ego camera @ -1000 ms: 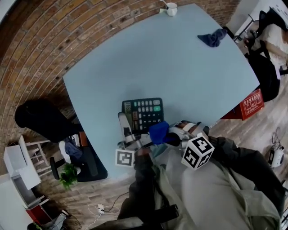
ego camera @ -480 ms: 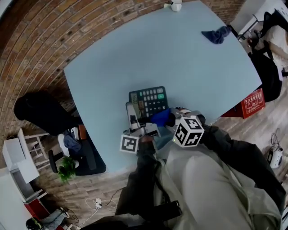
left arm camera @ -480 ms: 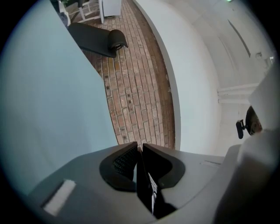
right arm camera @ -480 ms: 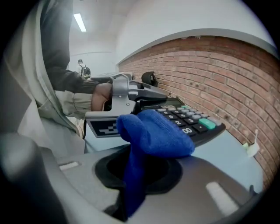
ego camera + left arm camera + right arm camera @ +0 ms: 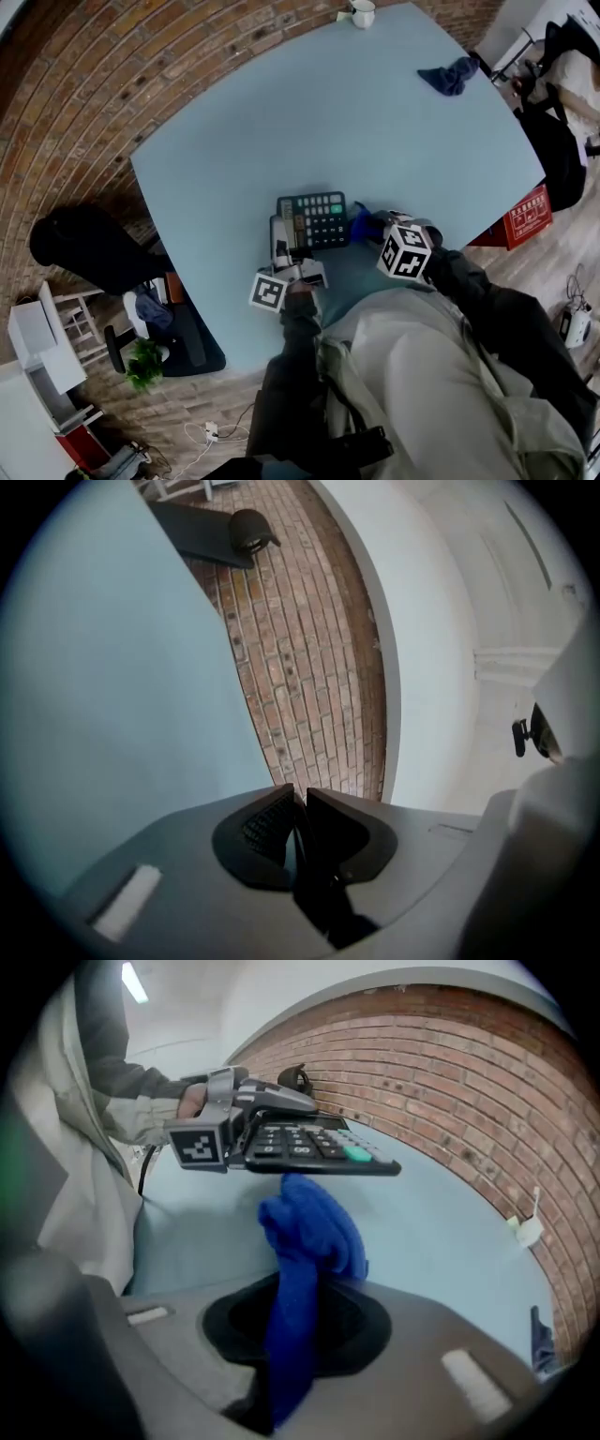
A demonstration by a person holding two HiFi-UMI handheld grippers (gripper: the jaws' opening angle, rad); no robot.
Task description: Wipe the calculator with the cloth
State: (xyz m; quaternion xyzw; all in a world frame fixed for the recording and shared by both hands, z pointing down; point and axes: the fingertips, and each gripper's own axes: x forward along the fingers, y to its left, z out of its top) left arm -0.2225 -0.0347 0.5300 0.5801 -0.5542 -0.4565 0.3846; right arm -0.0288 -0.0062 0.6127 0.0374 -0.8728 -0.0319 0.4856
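A dark calculator (image 5: 317, 218) with pale keys and one green key is held by its left edge in my left gripper (image 5: 282, 246), which is shut on it. In the left gripper view only a thin dark edge shows between the nearly closed jaws of that gripper (image 5: 300, 810). From the right gripper view the calculator (image 5: 314, 1145) hangs roughly level, a little above the light blue table (image 5: 441, 1241). My right gripper (image 5: 295, 1321) is shut on a bright blue cloth (image 5: 314, 1232). The cloth (image 5: 361, 223) hangs just right of the calculator, close to its edge.
A second, darker blue cloth (image 5: 448, 75) lies at the table's far right. At the far edge stands a white cup (image 5: 361, 13). Brick floor surrounds the table (image 5: 234, 141). Off the table are a black chair (image 5: 80, 246) on the left and a red crate (image 5: 525, 217) on the right.
Both grippers have sunk toward the table with their loads. The cloth has shifted from the calculator's near edge to its right side.
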